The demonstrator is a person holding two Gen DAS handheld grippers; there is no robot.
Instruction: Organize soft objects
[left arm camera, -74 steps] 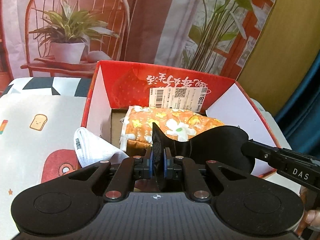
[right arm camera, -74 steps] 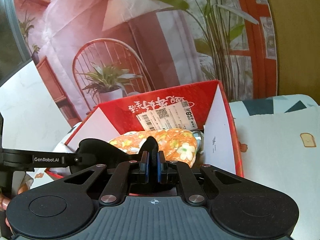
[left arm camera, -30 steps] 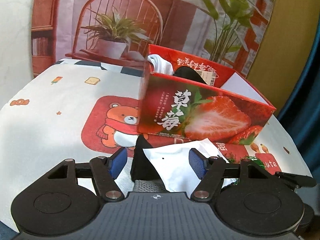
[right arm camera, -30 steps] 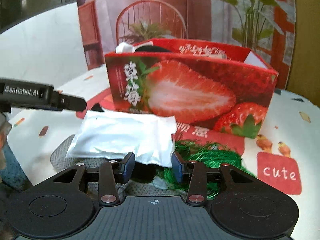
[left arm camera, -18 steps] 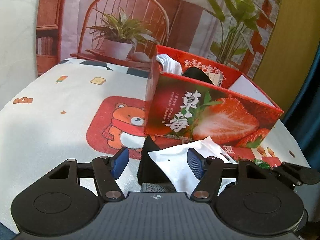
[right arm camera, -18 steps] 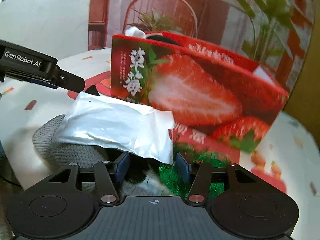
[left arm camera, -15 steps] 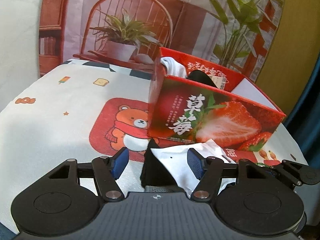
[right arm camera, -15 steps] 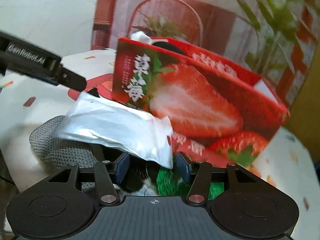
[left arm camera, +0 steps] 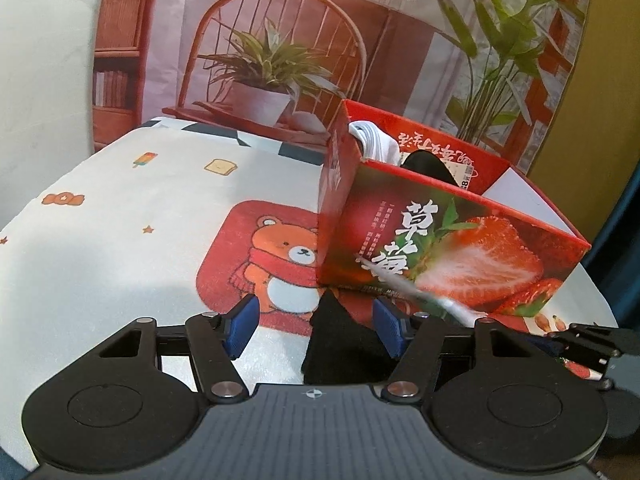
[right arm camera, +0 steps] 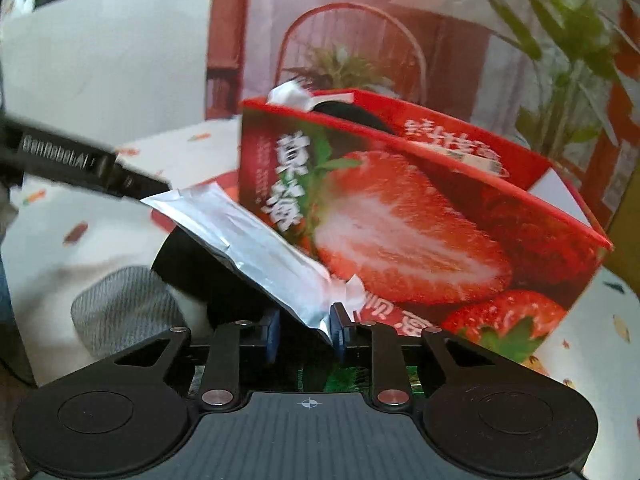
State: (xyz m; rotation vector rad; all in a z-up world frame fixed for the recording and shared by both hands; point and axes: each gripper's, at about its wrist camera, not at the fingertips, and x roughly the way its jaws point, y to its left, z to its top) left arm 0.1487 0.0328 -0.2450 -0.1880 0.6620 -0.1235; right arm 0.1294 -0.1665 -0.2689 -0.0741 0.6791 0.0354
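The right gripper has just been closing and is clenched on the lower corner of a silvery white packet, which slants up toward 10 o'clock in the right wrist view, lifted off a black cloth and a grey knitted piece lying on the desk. The left gripper is released, its 2 blue pads apart, with a black cloth on the desk between them but not pinched. At 1 o'clock stands the red strawberry box, holding a white sock and a dark item at its far left corner. The cloth on the desk bears a bear picture.
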